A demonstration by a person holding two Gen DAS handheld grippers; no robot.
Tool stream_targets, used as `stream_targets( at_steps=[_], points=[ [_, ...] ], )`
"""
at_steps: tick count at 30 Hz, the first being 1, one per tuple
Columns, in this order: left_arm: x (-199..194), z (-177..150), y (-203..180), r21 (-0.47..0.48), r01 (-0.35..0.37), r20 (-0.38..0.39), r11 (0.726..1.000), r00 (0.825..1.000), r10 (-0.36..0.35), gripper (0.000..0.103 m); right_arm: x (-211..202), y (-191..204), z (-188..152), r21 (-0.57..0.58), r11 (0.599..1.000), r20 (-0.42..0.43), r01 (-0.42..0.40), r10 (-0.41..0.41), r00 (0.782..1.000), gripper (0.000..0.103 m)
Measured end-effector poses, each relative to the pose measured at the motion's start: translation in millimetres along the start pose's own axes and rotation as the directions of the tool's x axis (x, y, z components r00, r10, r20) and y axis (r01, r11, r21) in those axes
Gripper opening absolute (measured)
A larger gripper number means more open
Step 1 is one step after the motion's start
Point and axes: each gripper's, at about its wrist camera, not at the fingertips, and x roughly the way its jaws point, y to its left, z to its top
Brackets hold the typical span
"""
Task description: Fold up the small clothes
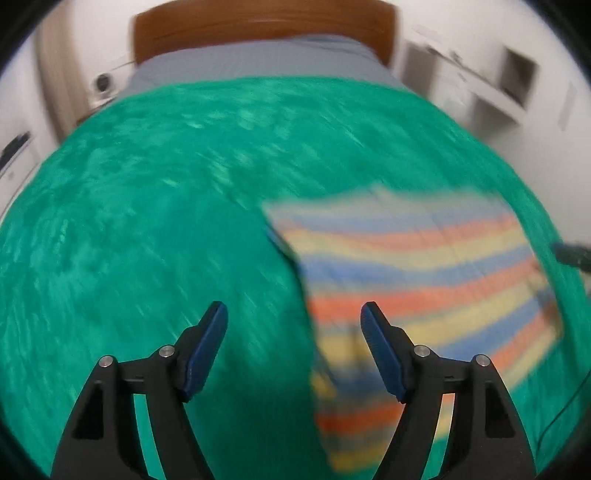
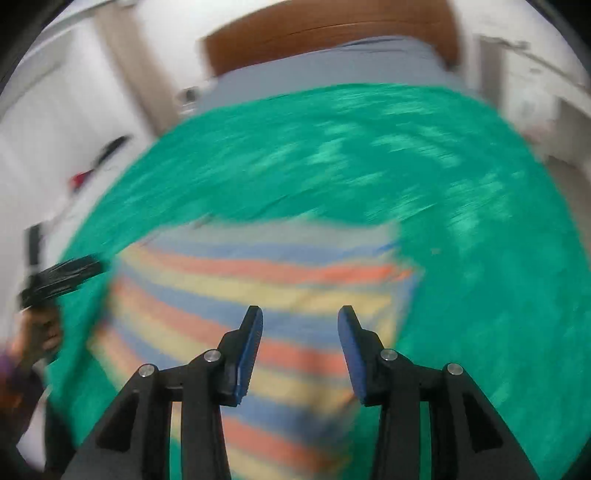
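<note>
Nearest you, your left gripper stands with its jaws spread wide and nothing between them; only green blanket lies under the gap, and the striped garment begins just beside its right-hand finger. Your right gripper is also released, jaws parted less widely, hovering over the striped garment without pinching it. The garment lies flat on the blanket, toward the near edge of the bed, well short of the wooden headboard.

By my reading you are between folds: both grippers are free of the cloth, and the next move calls for picking an edge or corner with each and closing on fabric only, not the blanket beneath. Both pictures are smeared, so I cannot tell how many layers are folded.

Only the right wrist view shows your left hand on its tool at the bed's left edge; only the left wrist view shows the garment's far right corner.
</note>
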Motion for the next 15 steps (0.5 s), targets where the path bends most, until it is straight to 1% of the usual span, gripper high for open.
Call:
stream_targets(
  at_steps=[1,2,3,4,5,6,7,8,9,12,13,14,15],
  points=[
    [4,-12,-10,0.04,-0.016,-0.036,0.999,0.999,0.018,0.067,6,10,-18,-0.015,1.0,-0.035,-0.024,0.024,0.999,0.045],
    [10,-26,-18,0.072,-0.052,-0.08,0.996,0.995,0.058,0.046,13,16,-35,-0.027,0.999,-0.074,-0.022,0.02,0.997,0.045],
    [20,-43,-21,0.093,-0.086,-0.143,0.992,0.985,0.099,0.038,22,18,-54,-0.019,1.0,-0.124,0.013,-0.015,0.992,0.045],
    [21,-56,-20,0.085,-0.092,-0.157,0.992,0.982,0.104,0.038,30,13,-74,-0.011,0.997,-0.169,0.074,-0.075,0.983,0.044],
    [16,-64,-18,0.074,-0.104,-0.133,0.992,0.985,0.113,0.038,30,4,-94,0.025,0.995,-0.178,0.098,-0.092,0.98,0.043],
    [10,-68,-19,0.076,-0.118,-0.138,0.99,0.982,0.128,0.038,20,-3,-106,0.067,0.994,-0.125,0.086,-0.077,0.989,0.041],
    [7,-69,-19,0.07,-0.124,-0.144,0.99,0.981,0.133,0.037,14,-8,-112,0.093,0.991,-0.108,0.094,-0.083,0.991,0.04],
    [5,-69,-18,0.059,-0.129,-0.149,0.99,0.979,0.136,0.037,7,-11,-119,0.12,0.988,-0.097,0.1,-0.089,0.991,0.035],
    [3,-70,-18,0.046,-0.132,-0.151,0.99,0.979,0.137,0.037,4,-11,-122,0.13,0.986,-0.091,0.103,-0.091,0.992,0.033],
    [-11,-74,-17,-0.011,-0.13,-0.14,0.991,0.982,0.127,0.038,-4,-4,-126,0.148,0.982,-0.096,0.114,-0.101,0.99,0.034],
    [-21,-76,-17,-0.031,-0.131,-0.128,0.991,0.984,0.126,0.045,-10,-4,-126,0.155,0.98,-0.1,0.124,-0.11,0.989,0.036],
    [-31,-82,-21,-0.04,-0.131,-0.11,0.991,0.986,0.126,0.055,-18,-4,-128,0.165,0.976,-0.096,0.14,-0.125,0.987,0.045],
    [-45,-85,-24,-0.041,-0.126,-0.07,0.991,0.99,0.123,0.06,-26,-5,-133,0.175,0.973,-0.082,0.15,-0.138,0.987,0.058]
  ],
)
